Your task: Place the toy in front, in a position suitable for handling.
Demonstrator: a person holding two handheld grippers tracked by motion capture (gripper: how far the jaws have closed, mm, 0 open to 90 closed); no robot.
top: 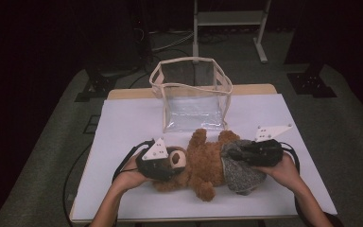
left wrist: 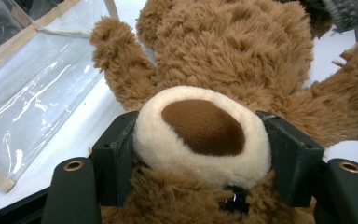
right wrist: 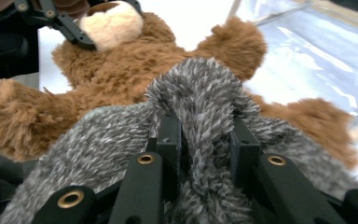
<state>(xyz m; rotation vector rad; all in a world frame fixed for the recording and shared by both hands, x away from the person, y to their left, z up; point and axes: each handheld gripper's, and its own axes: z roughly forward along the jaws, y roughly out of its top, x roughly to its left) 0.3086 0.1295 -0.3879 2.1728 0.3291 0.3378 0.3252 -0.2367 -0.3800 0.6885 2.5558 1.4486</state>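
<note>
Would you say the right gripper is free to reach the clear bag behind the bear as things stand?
Probably not yet: the right gripper is pinching the grey fuzzy garment on the teddy bear, so it would drag that along toward the clear bag.

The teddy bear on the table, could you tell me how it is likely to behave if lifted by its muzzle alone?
The teddy bear looks soft and plush, so its body and limbs would probably sag. The left hand-held gripper dents its cream muzzle, suggesting squashy stuffing and a grip that might slip. It is probably light for its size.
</note>
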